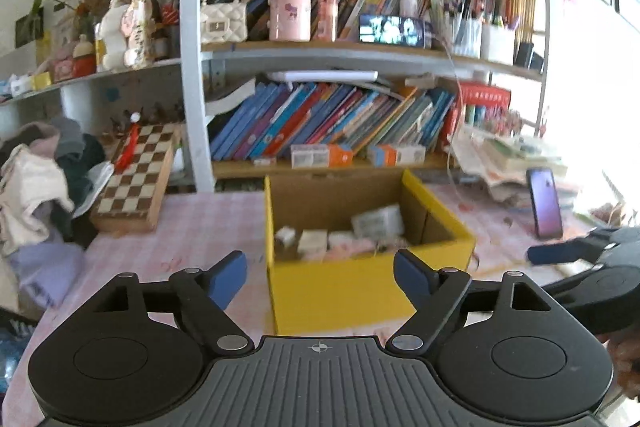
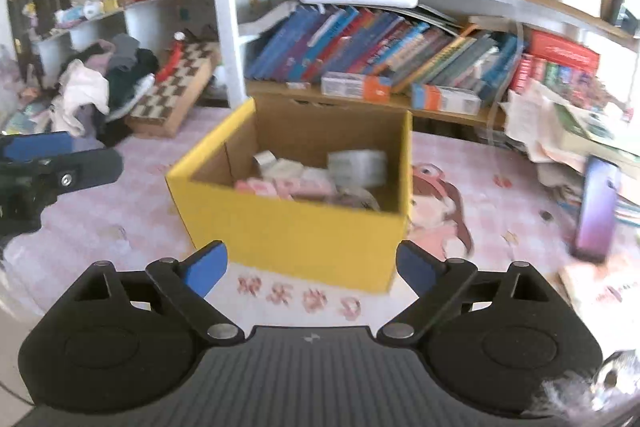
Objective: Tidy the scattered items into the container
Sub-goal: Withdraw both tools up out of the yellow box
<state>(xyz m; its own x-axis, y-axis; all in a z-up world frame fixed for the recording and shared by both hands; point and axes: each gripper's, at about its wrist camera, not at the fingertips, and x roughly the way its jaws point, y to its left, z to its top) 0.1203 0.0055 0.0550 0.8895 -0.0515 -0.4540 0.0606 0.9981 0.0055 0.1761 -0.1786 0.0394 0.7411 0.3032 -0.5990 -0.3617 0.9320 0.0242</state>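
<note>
A yellow cardboard box (image 1: 340, 291) (image 2: 296, 231) stands on the pink tablecloth, holding several small packets, white and pink (image 1: 344, 239) (image 2: 304, 175). My left gripper (image 1: 320, 277) hangs open just in front of the box's near wall, nothing between its blue pads. My right gripper (image 2: 310, 265) is also open and empty, in front of the box's near corner side. In the left wrist view the right gripper's blue finger (image 1: 556, 253) shows at the right edge. In the right wrist view the left gripper's blue finger (image 2: 38, 145) shows at the left edge.
A bookshelf (image 1: 332, 123) full of leaning books stands behind the box. A chessboard case (image 1: 136, 175) and a heap of clothes (image 1: 36, 179) lie at the left. A phone (image 1: 544, 203) (image 2: 596, 207) leans upright at the right by stacked papers (image 2: 568, 131).
</note>
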